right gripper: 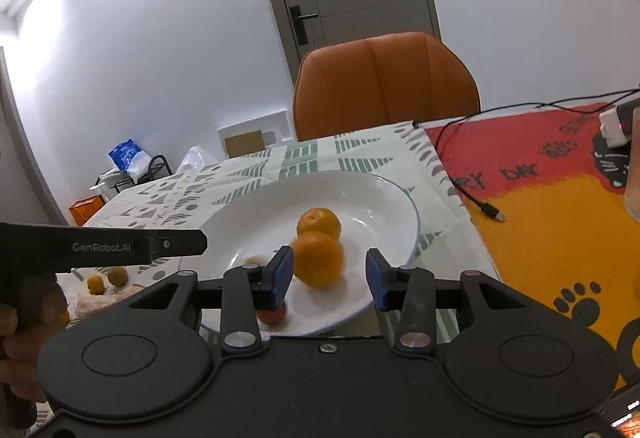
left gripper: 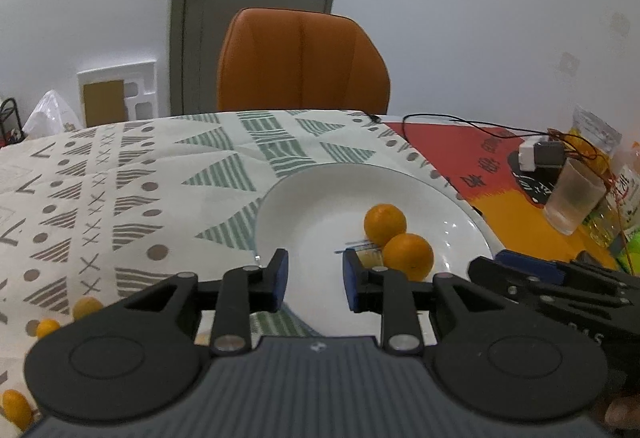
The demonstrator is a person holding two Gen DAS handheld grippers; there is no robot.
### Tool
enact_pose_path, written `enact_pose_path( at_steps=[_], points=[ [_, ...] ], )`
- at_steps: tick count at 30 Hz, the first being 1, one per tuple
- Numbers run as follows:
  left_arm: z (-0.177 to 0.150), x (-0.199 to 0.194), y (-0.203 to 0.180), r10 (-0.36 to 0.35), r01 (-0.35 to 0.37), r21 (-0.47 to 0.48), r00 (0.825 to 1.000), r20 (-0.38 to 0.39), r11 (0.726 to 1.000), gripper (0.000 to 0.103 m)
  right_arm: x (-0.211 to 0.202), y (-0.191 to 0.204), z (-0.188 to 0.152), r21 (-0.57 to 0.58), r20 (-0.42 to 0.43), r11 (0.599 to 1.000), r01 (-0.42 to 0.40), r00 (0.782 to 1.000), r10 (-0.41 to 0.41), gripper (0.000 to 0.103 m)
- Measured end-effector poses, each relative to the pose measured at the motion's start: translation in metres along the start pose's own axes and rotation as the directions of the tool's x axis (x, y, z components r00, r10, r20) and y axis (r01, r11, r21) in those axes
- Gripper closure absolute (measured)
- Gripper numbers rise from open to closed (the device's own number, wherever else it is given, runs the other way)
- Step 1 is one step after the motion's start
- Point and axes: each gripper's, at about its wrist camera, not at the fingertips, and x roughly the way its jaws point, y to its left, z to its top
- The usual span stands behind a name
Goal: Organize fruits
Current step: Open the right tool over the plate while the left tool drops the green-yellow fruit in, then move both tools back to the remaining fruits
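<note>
A white plate is sitting on a patterned cloth, in the middle of both views. Two oranges are lying in the plate, touching each other. In the right wrist view the near orange is looking blurry.

The left gripper is hanging over the plate's near edge. Its jaws are standing apart with nothing between them; the near orange is sitting just to the right of its right pad. The right gripper is pointing at the plate too. Its jaws are apart, and the near orange is showing in the gap between them. I cannot tell if the left pad is touching it.

A small red fruit is peeking out under the right gripper's left finger, mostly hidden. At the lower left of the left wrist view, small yellow fruits are lying on the cloth, partly covered by the gripper's body. A cup is standing at the right edge, near a black cable. A hand is half cut off at the lower left of the right wrist view. An orange chair is standing behind the table.
</note>
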Motion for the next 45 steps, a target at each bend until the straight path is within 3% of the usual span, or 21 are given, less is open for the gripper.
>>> enact_pose_path(
  at_steps=[3, 8, 20, 22, 30, 45],
  points=[
    [0.001, -0.008, 0.006, 0.021, -0.021, -0.009, 1.000, 0.014, 1.000, 0.073, -0.004, 0.002, 0.001, 0.005, 0.009, 1.000, 0.008, 1.000, -0.008, 0.062],
    [0.000, -0.026, 0.015, 0.049, -0.048, -0.032, 0.998, 0.039, 0.998, 0.056, -0.011, 0.006, -0.001, 0.028, 0.014, 1.000, 0.009, 1.000, -0.009, 0.061],
    [-0.004, -0.077, 0.045, 0.127, -0.116, -0.093, 0.985, 0.120, 0.989, 0.022, -0.029, 0.024, 0.004, 0.055, 0.070, 0.998, 0.018, 0.997, -0.022, 0.034],
    [-0.004, -0.084, 0.050, 0.146, -0.134, -0.097, 0.981, 0.130, 0.986, 0.020, -0.030, 0.029, 0.003, 0.051, 0.081, 0.999, 0.019, 0.996, -0.023, 0.025],
    [-0.013, -0.112, 0.072, 0.205, -0.186, -0.135, 0.968, 0.146, 0.973, 0.019, -0.035, 0.054, 0.005, 0.035, 0.120, 0.999, -0.004, 0.993, 0.000, 0.003],
    [-0.029, -0.147, 0.113, 0.301, -0.263, -0.228, 0.941, 0.153, 0.937, 0.019, -0.033, 0.086, 0.006, -0.007, 0.107, 0.998, -0.062, 0.992, 0.062, 0.000]
  ],
)
